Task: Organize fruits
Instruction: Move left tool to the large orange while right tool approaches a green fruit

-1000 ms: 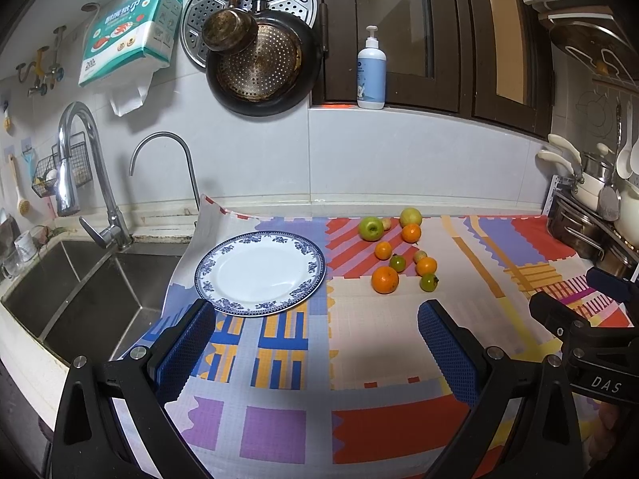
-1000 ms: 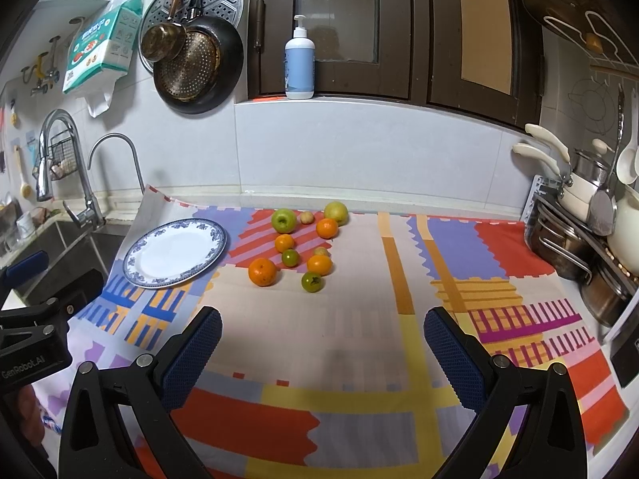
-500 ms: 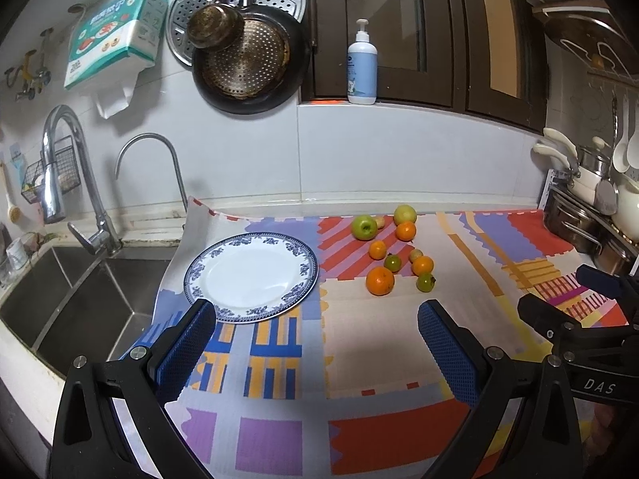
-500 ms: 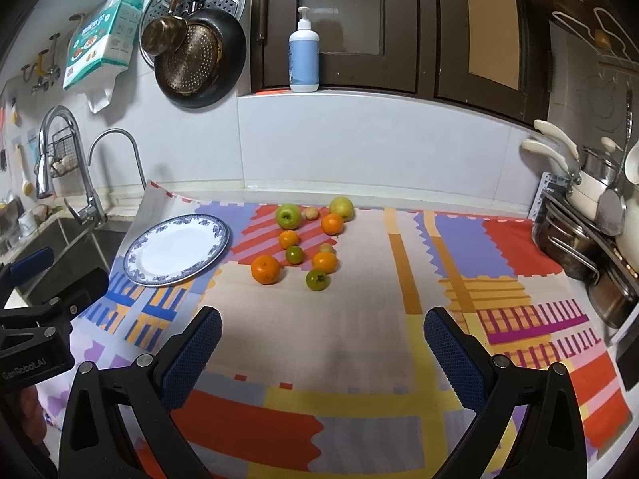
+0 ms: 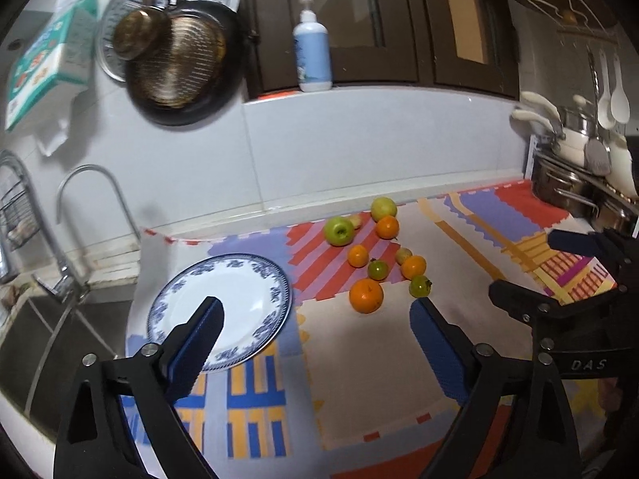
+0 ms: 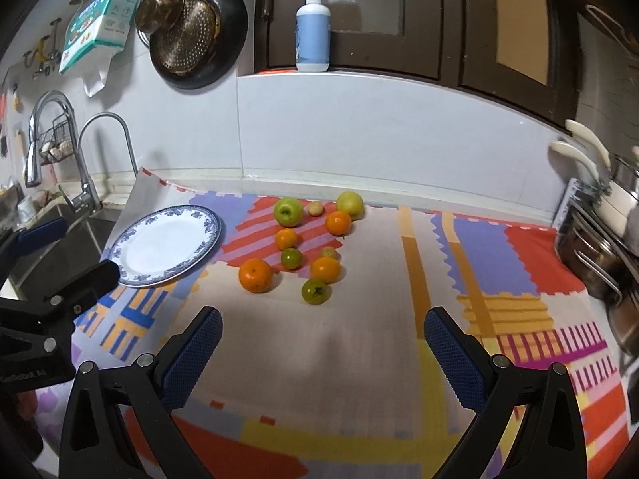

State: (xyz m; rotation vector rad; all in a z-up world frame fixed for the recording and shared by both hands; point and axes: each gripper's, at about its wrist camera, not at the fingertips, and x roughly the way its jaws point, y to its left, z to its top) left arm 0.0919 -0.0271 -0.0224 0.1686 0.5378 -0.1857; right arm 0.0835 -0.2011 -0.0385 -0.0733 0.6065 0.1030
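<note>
One plate [image 6: 165,239], empty. Beside it on the mat [image 6: 379,319], ten loose fruits [image 6: 303,243]: four orange, six green or yellowish. Left gripper [image 5: 315,331] and right gripper [image 6: 321,343] both gape, nothing between; left jaws just narrowed slightly. Both grippers nearer the fruits than before.

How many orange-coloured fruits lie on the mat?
4. The biggest lies nearest the plate; one below the green apple; one by the yellow-green fruit; one above the front green tomato. None seems hidden.
</note>
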